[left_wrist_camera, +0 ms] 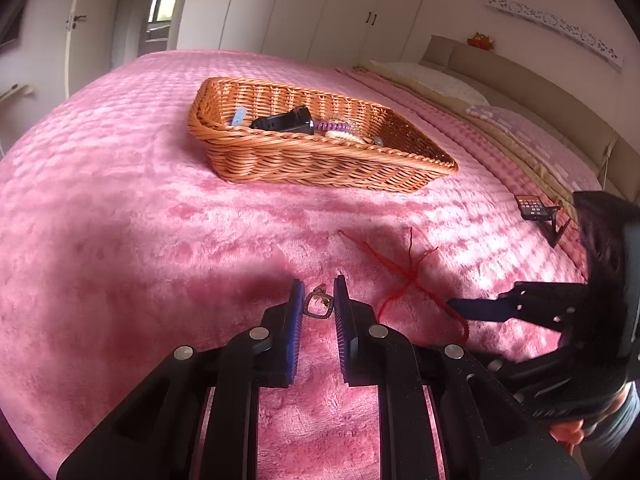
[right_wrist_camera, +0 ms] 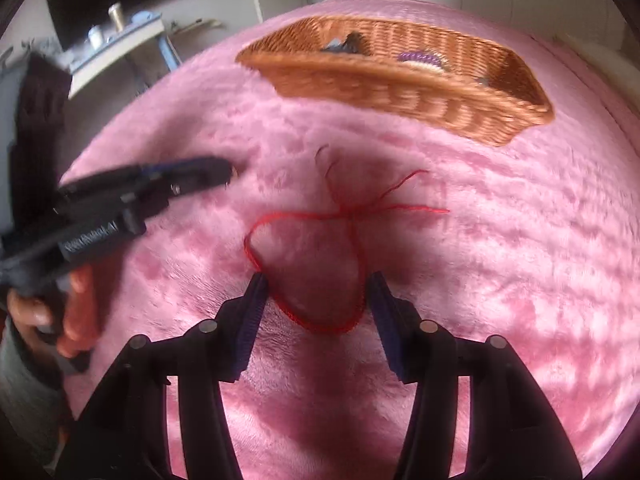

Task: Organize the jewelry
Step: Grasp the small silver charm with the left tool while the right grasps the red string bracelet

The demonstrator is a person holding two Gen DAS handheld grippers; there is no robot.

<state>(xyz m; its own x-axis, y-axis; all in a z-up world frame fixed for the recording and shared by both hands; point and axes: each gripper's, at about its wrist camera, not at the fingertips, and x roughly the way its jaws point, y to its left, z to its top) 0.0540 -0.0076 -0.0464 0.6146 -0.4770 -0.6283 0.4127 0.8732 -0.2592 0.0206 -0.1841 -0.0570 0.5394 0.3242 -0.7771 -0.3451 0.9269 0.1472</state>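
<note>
On pink bed [left_wrist_camera: 120, 240]: left tongs [left_wrist_camera: 319, 294] clamped on small earring [left_wrist_camera: 318, 305]; right tongs [right_wrist_camera: 316, 286] parted, straddling red string bracelet [right_wrist_camera: 316, 320], gripping nothing.

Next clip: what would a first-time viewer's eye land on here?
The fluffy pink bedspread fills both views, with a woven orange wicker basket of small trinkets sitting on it farther back. A thin red string bracelet lies loose on the spread between the open fingers of the right gripper. The left gripper is nearly closed around a small square bronze-coloured earring.
</note>
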